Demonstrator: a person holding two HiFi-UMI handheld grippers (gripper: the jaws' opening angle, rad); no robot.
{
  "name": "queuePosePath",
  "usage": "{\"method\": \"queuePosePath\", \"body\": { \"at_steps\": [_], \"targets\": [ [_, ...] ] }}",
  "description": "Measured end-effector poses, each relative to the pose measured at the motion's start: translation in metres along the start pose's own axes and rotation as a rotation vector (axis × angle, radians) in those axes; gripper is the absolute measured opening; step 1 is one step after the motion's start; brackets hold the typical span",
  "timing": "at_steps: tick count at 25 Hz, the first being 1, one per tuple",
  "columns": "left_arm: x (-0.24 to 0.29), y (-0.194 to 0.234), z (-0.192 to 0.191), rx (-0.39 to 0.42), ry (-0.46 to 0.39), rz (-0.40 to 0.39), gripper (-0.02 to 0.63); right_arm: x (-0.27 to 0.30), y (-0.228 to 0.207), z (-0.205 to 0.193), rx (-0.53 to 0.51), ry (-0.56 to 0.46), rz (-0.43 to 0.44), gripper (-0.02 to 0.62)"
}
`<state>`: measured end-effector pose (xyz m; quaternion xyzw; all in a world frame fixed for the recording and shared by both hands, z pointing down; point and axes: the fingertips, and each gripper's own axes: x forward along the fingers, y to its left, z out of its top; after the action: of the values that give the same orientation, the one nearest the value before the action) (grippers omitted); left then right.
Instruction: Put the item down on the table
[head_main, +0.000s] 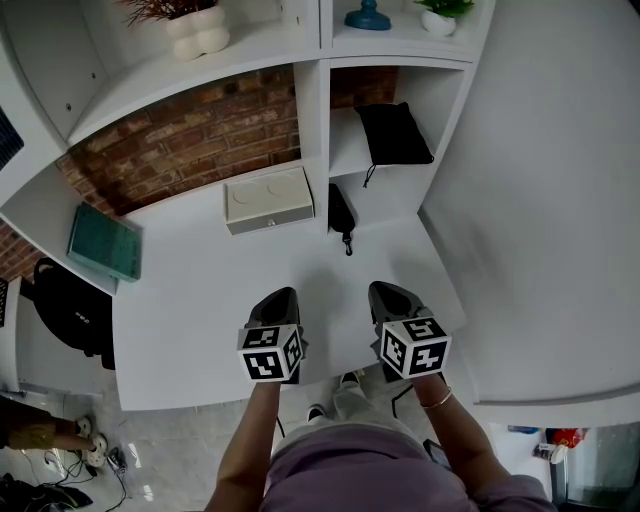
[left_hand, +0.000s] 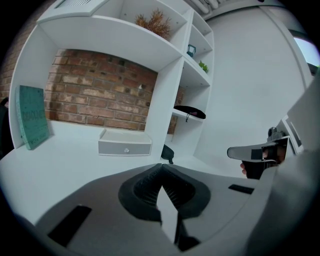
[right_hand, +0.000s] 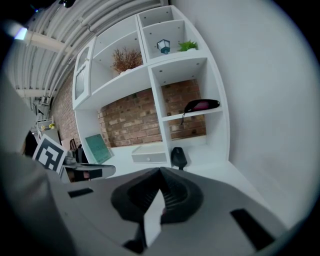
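Note:
My left gripper (head_main: 280, 297) and right gripper (head_main: 385, 290) hover side by side over the front part of the white table (head_main: 210, 300). Both are shut and hold nothing; in each gripper view the fingertips meet, at the left gripper (left_hand: 161, 166) and the right gripper (right_hand: 160, 171). A small black object (head_main: 341, 215) lies on the table against the shelf divider, well ahead of both grippers; it also shows as the black object (left_hand: 167, 151) and the black object (right_hand: 178, 157). A black pouch (head_main: 393, 133) lies on the low right shelf.
A white box (head_main: 268, 199) sits at the back of the table before the brick wall. A teal book (head_main: 104, 243) leans at the far left. A white wall (head_main: 560, 180) closes the right side. A dark bag (head_main: 70, 305) sits off the table's left edge.

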<state>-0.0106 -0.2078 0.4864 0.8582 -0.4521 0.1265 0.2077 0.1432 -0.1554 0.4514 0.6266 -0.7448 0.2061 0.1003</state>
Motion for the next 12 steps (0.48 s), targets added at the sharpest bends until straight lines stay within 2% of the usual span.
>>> {"method": "queuePosePath", "body": {
  "at_steps": [12],
  "targets": [
    [0.001,-0.002,0.001,0.002,0.004,-0.004,0.000,0.001,-0.012,-0.007,0.032,0.020,-0.019,0.003]
  ]
}}
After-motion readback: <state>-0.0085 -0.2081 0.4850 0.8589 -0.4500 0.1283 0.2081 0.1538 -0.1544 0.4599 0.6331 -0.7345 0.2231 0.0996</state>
